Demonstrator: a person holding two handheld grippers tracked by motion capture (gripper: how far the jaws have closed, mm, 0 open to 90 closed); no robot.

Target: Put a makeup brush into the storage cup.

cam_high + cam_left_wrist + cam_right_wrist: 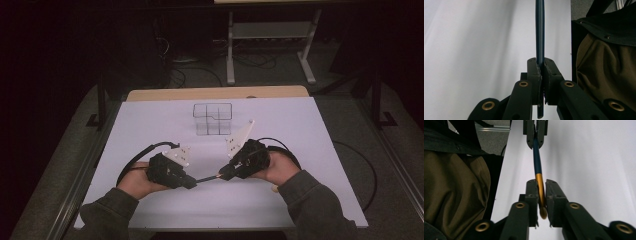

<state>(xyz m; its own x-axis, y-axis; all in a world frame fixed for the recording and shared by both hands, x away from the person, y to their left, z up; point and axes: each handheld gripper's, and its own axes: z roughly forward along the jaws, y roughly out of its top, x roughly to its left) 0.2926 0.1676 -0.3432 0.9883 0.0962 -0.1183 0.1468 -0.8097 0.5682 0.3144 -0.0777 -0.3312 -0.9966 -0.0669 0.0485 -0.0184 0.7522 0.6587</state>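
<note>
Dark blue pen (536, 157) with gold end, black tongs (540, 72), seemingly white table (150, 125)

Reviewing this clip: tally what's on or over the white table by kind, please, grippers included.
Grippers: 2, left gripper and right gripper
Pens: 1, a dark blue pen with a gold end, held between both grippers
Clear divided organisers: 1, clear organiser at the back of the table
Total: 4

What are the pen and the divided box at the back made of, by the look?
Pen: dark blue barrel, gold end section, smooth with a soft sheen; plastic or lacquered metal, can't tell which. Both grippers are shut on it, left gripper on the blue part, right gripper on the gold end.
Divided box: clear, dark edges only, table shows through; likely acrylic or similar clear plastic.
</note>
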